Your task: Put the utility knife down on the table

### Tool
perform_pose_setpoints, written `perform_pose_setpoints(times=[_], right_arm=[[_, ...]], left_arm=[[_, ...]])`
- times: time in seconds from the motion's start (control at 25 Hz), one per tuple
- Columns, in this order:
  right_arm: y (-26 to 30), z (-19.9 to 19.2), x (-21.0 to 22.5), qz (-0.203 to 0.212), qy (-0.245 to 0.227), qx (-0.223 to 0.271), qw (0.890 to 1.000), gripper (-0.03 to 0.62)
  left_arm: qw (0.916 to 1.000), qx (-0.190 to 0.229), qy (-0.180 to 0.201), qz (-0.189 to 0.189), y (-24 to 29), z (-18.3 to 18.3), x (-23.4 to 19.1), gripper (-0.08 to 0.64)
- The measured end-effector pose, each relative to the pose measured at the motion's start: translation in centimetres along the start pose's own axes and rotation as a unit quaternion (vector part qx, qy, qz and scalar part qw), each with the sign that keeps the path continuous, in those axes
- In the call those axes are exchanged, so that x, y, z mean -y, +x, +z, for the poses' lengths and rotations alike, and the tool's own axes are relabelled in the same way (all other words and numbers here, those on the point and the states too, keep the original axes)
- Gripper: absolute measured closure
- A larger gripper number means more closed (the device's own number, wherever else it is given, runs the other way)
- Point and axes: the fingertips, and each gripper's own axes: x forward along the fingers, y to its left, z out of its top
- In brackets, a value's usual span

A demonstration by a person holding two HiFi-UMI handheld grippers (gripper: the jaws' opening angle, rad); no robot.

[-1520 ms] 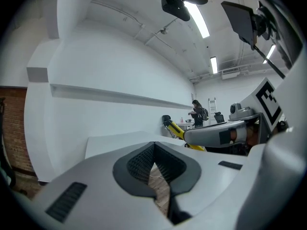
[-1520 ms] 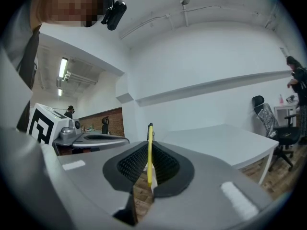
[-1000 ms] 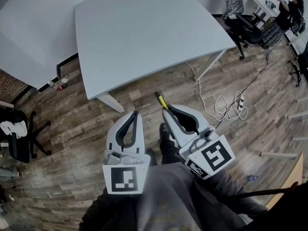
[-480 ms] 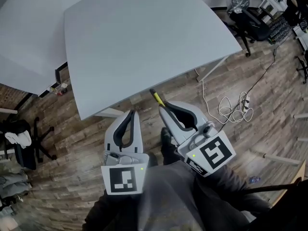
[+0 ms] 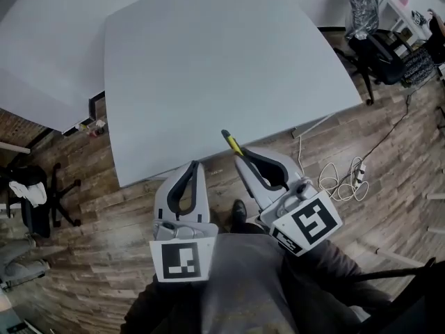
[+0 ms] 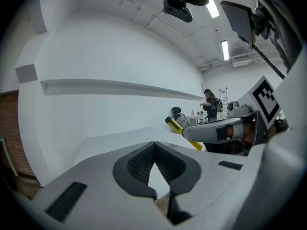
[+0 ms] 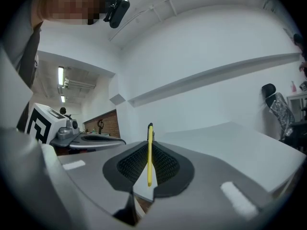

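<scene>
My right gripper (image 5: 240, 158) is shut on a yellow and black utility knife (image 5: 231, 142), whose tip pokes out past the jaws right at the near edge of the pale grey table (image 5: 222, 61). In the right gripper view the utility knife (image 7: 149, 152) stands edge-on between the closed pads. The left gripper view also catches the utility knife (image 6: 182, 134) at right. My left gripper (image 5: 193, 165) is shut with nothing in it and hovers over the wooden floor just short of the table's edge.
Beside the table a coiled white cable with a power strip (image 5: 344, 179) lies on the wooden floor. Office chairs stand at the far right (image 5: 379, 44) and at the left (image 5: 38, 193). A person (image 6: 211, 104) stands far back.
The view has advanced toward the table. The table's near edge now lies much closer to both grippers, and the knife tip reaches it. Both grippers keep their grip states.
</scene>
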Motion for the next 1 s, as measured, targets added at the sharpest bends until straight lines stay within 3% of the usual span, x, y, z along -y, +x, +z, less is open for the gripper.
perform_pose_setpoints(times=[0.32, 1.0], right_arm=[[5.0, -0.4, 1.3, 0.018, -0.002, -0.016, 1.0, 0.566], [19.7, -0.1, 6.5, 0.031, 0.005, -0.047, 0.998, 0.566]], left_arm=[[0.9995, -0.007, -0.019, 0.024, 2.7, -0.9, -4.2, 0.558], [0.9985, -0.021, -0.044, 0.025, 13.6, -1.2, -14.8, 0.558]])
